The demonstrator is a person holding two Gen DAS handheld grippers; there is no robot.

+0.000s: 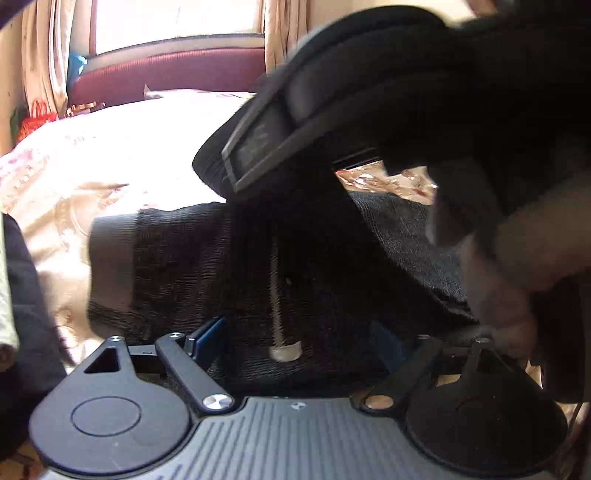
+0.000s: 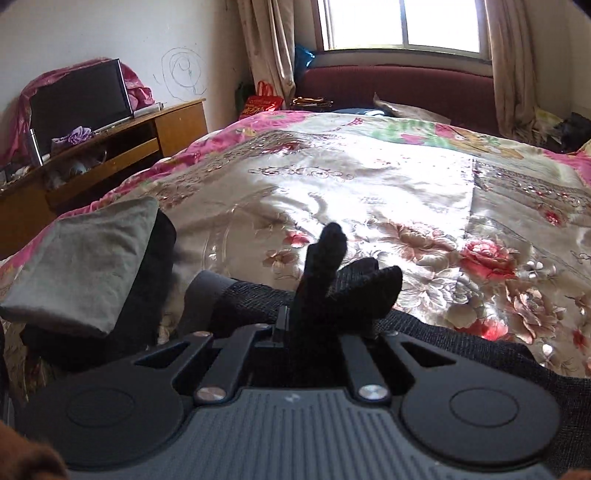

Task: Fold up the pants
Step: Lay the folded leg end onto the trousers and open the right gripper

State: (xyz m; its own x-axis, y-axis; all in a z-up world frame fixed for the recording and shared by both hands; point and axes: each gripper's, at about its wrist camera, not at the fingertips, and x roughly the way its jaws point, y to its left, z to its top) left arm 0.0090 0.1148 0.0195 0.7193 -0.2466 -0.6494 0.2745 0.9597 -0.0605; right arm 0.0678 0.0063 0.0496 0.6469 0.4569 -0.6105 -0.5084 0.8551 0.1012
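Pants (image 2: 461, 354), black and coarsely ribbed, lying across the near edge of a bed under a shiny floral bedspread (image 2: 369, 192). Grey waistband (image 1: 110, 258) showing at one end in the left wrist view, flat on the cover. Right gripper (image 2: 295, 325) closed tight on a bunched fold of the black cloth, a tuft of it standing up past the fingertips and the rest trailing back down to the bed. Left gripper (image 1: 291, 339) low over the same garment, black cloth bunched between its blue pads (image 1: 208, 334); whether the pads press on the cloth cannot be told, since fabric hides the right one. Filling the upper right of the left wrist view, blurred: a gloved hand (image 1: 461, 92) wrapped round the other gripper's body, a strip of the pants hanging straight down from it. To the left on the bedspread, just beside the pants: a folded stack (image 2: 85, 266), grey-green piece on top of a dark one. Beyond the bed: dark red headboard (image 2: 399, 92), bright window (image 2: 402, 26) with beige curtains (image 2: 266, 44), wooden cabinet (image 2: 110, 147) carrying a dark screen (image 2: 77, 99) against the wall.
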